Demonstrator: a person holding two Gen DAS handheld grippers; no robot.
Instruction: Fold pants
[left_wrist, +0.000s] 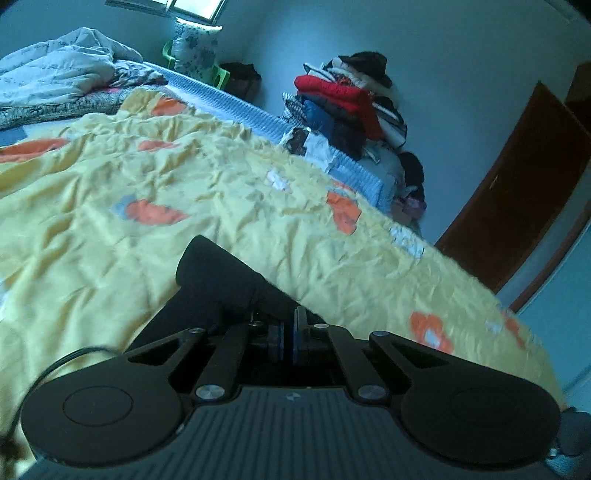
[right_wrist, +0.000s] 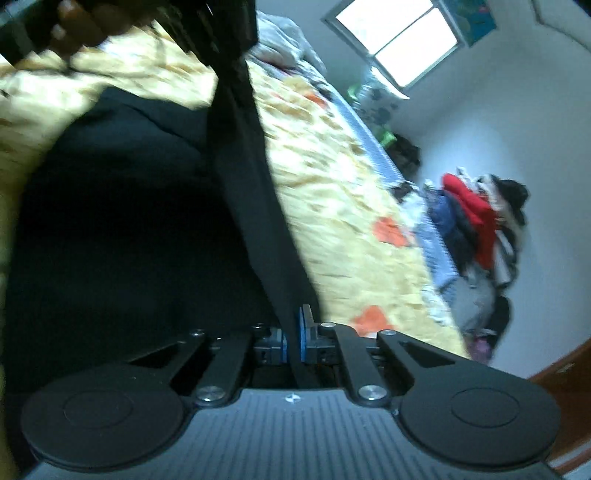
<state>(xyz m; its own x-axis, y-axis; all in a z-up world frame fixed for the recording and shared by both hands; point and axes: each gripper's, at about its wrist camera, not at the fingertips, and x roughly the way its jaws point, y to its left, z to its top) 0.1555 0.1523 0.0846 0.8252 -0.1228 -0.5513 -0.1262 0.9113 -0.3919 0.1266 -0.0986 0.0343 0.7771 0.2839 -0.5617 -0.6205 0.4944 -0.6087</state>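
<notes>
Both grippers are clamped on the black cloth pants (right_wrist: 110, 221): left gripper (left_wrist: 289, 338) pinches a dark fold, right gripper (right_wrist: 292, 341) nips a taut edge; pants lie spread on the near yellow flowered bedsheet (left_wrist: 184, 173)

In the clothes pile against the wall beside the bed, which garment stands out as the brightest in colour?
The red garment near the top of the clothes pile. The pieces around it are black, dark blue, or white with dark stripes; it alone is vivid red.
</notes>
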